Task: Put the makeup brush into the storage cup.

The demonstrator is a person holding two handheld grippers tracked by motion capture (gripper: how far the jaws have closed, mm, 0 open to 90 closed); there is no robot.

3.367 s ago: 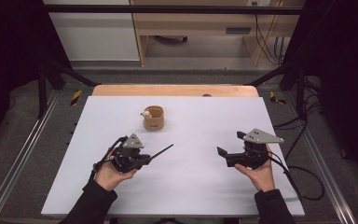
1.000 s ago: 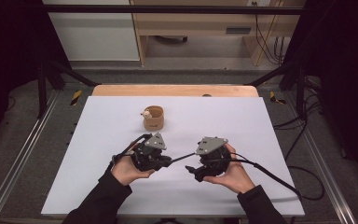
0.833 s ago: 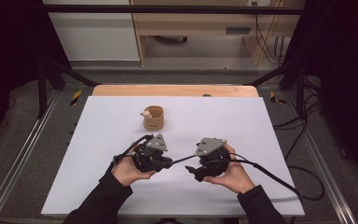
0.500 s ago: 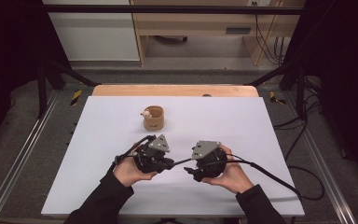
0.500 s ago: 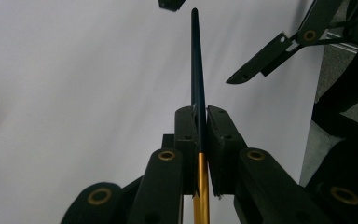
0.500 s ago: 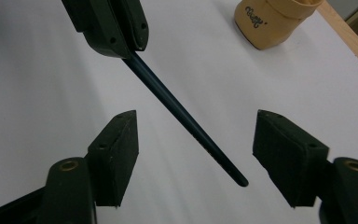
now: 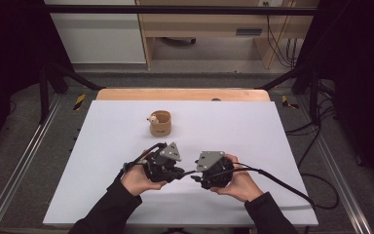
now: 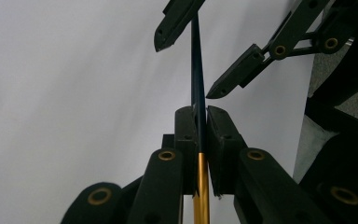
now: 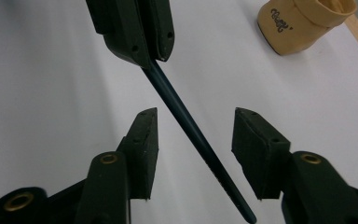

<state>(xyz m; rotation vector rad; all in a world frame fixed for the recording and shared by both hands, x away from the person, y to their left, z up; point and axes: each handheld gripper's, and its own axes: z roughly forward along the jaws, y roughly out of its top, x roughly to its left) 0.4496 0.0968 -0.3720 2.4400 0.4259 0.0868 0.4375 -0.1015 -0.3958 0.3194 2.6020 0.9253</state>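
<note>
A thin dark blue stick (image 8: 196, 70) with a gold lower section is clamped between the jaws of my left gripper (image 8: 199, 112), which is shut on it. Its dark shaft (image 9: 191, 130) runs between the spread jaws of my right gripper (image 9: 193, 116), which is open with pads on either side and not touching. In the high view the left gripper (image 7: 179, 171) and right gripper (image 7: 196, 176) meet nose to nose near the table's front middle, with the stick (image 7: 188, 173) bridging them. The left gripper (image 9: 151, 51) points down from the top of the right gripper view.
A tan cup (image 7: 160, 123) stands upright on the white table (image 7: 253, 131), behind the grippers, with a small pale object at its rim; the cup (image 9: 303, 21) lies at the upper right in the right gripper view. Cables trail off to the right.
Both hands have come together at the front middle. The right gripper moved left and its open jaws now straddle the stick held by the left gripper.
</note>
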